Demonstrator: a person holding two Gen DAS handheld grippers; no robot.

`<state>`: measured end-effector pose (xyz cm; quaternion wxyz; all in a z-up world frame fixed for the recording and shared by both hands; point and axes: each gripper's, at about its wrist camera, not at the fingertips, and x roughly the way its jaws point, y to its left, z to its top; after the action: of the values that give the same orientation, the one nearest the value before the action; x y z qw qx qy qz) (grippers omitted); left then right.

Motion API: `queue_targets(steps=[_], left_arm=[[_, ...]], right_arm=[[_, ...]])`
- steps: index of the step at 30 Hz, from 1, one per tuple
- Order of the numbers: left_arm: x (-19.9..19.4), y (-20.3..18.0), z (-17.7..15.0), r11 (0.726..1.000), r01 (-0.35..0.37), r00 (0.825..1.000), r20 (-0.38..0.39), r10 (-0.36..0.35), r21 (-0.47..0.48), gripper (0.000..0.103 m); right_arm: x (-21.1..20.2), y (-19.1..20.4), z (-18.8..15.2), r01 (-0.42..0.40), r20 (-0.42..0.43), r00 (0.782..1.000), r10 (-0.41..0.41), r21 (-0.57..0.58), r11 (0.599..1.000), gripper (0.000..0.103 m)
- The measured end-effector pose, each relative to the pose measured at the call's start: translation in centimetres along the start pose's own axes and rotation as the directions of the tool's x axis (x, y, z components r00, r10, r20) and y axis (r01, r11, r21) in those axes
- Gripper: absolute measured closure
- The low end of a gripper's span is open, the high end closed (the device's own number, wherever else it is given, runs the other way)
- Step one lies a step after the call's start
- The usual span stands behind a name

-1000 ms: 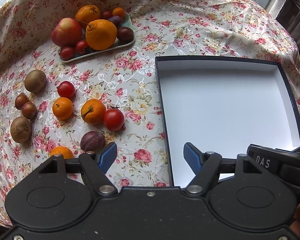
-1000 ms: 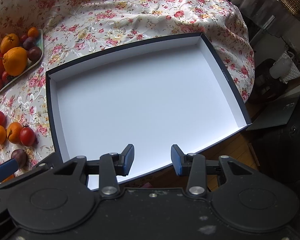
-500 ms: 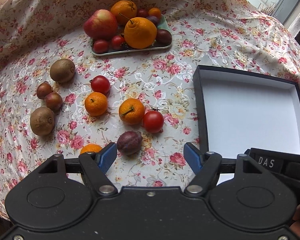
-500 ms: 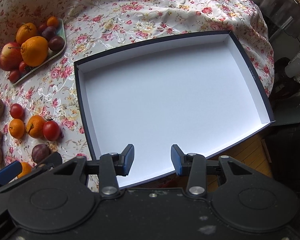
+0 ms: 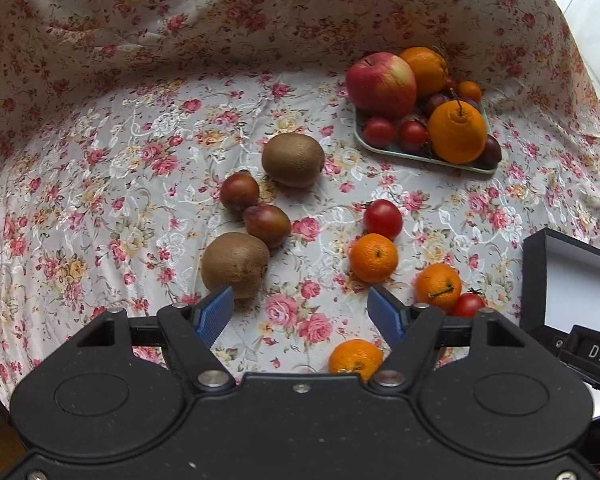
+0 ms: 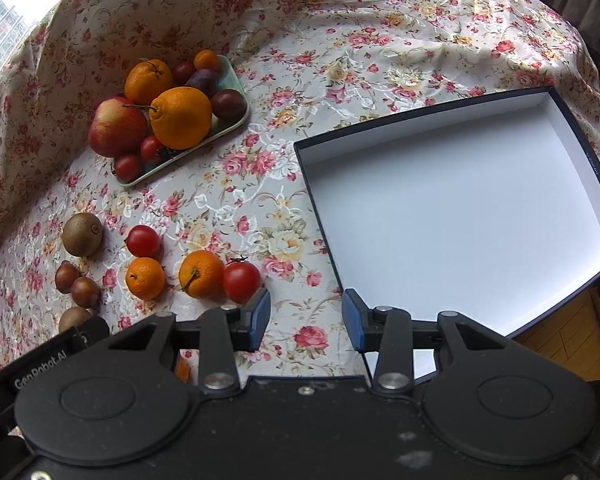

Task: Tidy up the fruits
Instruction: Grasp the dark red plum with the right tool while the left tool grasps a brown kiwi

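Note:
Loose fruit lies on the floral tablecloth: two kiwis [image 5: 235, 263] [image 5: 293, 159], two small brown-red plums [image 5: 267, 225], tomatoes [image 5: 382, 219] and several mandarins [image 5: 373, 257]. My left gripper [image 5: 301, 312] is open and empty, hovering above the cloth just right of the near kiwi. My right gripper [image 6: 306, 320] is open and empty, above the cloth between a tomato [image 6: 241, 281] and the empty white-lined dark box [image 6: 460, 216]. The box corner also shows in the left wrist view [image 5: 534, 276].
A pale green tray [image 5: 400, 153] at the back holds an apple [image 5: 381, 84], oranges, tomatoes and dark plums; it also shows in the right wrist view [image 6: 228, 128]. The cloth rises in folds behind the table. Wooden floor [image 6: 560, 336] shows past the box's near edge.
Both grippers have swung left: the loose fruit now fills the left view, and the box has slid to the right in both views. Both grippers remain open.

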<state>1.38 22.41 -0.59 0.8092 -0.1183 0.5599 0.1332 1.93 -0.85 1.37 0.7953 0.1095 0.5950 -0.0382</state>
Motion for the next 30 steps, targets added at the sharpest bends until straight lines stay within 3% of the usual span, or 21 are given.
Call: queue_targets(steps=[5,12,15,18,22,30], left_arm=[[1.3,3.9,1.2,0.997,-0.017,0.999,-0.044,0.013,-0.075,0.029],[1.5,7.1,2.3,0.993,-0.046,0.999,-0.033,0.043,-0.113,0.029],[2.1,7.2,2.3,0.994,-0.077,0.997,-0.026,0.075,-0.082,0.029],[3.0,6.8,2.2,0.998,-0.03,0.999,-0.043,0.028,-0.048,0.029],[4.4,5.7,1.9,1.0,-0.003,0.996,-0.086,0.003,-0.002,0.029],[6.3,4.7,3.0,1.0,0.013,0.993,-0.114,-0.013,0.0,0.029]], right_arm=[[0.8,4.1,-0.7,-0.024,0.037,0.999,0.025,-0.004,1.0,0.061],[2.4,8.1,-1.6,-0.071,-0.001,0.997,0.071,0.007,0.997,0.068],[2.3,9.6,-2.1,-0.024,0.037,0.999,0.024,0.005,1.0,0.068],[3.0,10.6,-2.1,0.019,0.01,1.0,-0.019,-0.028,0.999,0.068],[4.2,10.8,-2.0,0.003,-0.061,0.998,-0.004,-0.015,1.0,0.068],[4.5,9.2,-1.9,-0.013,-0.01,1.0,0.013,0.059,0.998,0.068]])
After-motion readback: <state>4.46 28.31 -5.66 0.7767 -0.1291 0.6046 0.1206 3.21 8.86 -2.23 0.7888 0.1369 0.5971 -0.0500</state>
